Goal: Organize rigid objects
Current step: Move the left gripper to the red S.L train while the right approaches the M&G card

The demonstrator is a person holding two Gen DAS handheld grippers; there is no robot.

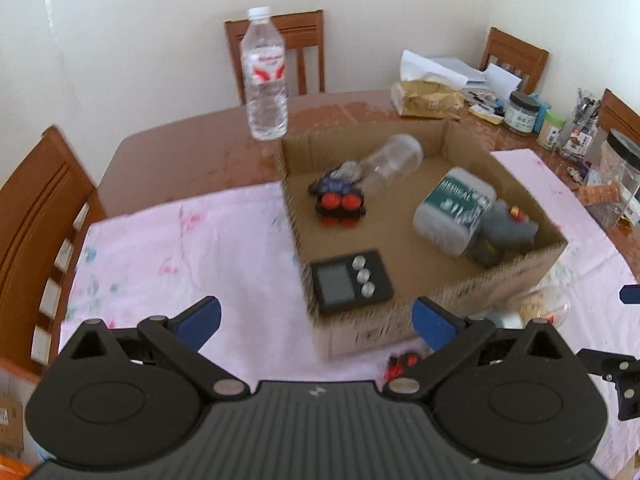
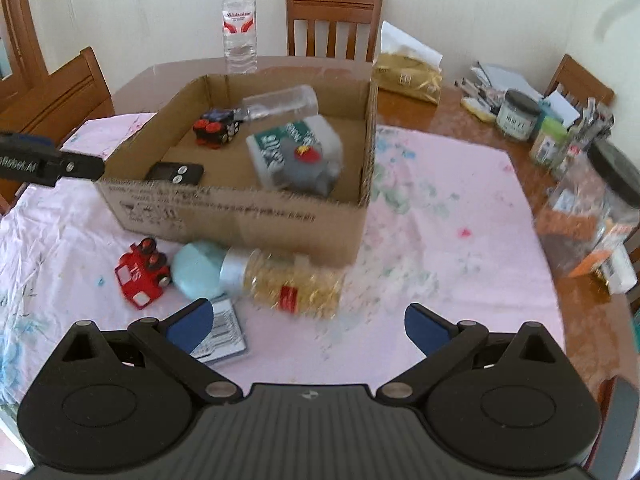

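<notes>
Scale [image 1: 350, 282] in box [image 1: 500, 276]; toy truck [image 2: 142, 276] before it

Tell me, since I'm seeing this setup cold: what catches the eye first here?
The open cardboard box in the middle of the pink cloth, holding a black toy vehicle, a black timer and a lying clear bottle. In front of it on the cloth lie a red toy truck and a toppled jar with a pale blue lid. A water bottle stands behind the box.
</notes>
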